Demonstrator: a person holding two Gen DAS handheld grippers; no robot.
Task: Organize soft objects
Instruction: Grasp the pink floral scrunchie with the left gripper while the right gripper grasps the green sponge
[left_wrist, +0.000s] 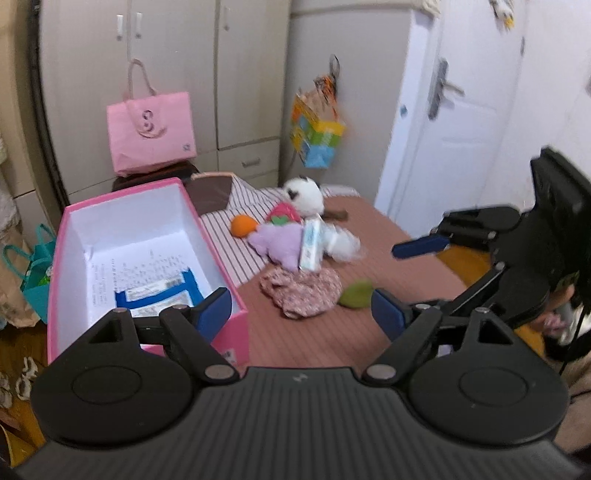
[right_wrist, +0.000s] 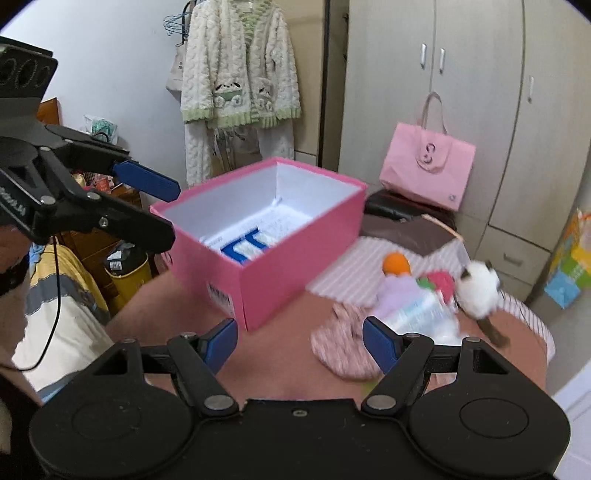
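Pink cardboard is sitting just ahead and to the left of the left gripper (left_wrist: 301, 314): the open box (left_wrist: 147, 236), with papers and a flat blue-edged packet already lying on its white floor. Both claws are standing wide apart and gripping nothing; the right gripper (right_wrist: 300, 343) is hovering over the brown bedcover (right_wrist: 266, 369) with only air between its blue pads.

Ahead of the left claw and a little to its right, the soft things are lying in a heap: a flowered cloth (left_wrist: 301, 291) nearest, a green plush piece (left_wrist: 356, 294) beside it, then a lilac toy (left_wrist: 277, 242), a tissue pack (left_wrist: 311, 244), an orange ball (left_wrist: 242, 225) and a white plush cat (left_wrist: 304, 195) farthest off.

Trouble, as I am judging it, is lying in the overlap (the pack is leaning on the lilac toy). A claw closing on one piece may be dragging its neighbour along, and loose cloth may be slipping from the pads or snagging on the box rim.
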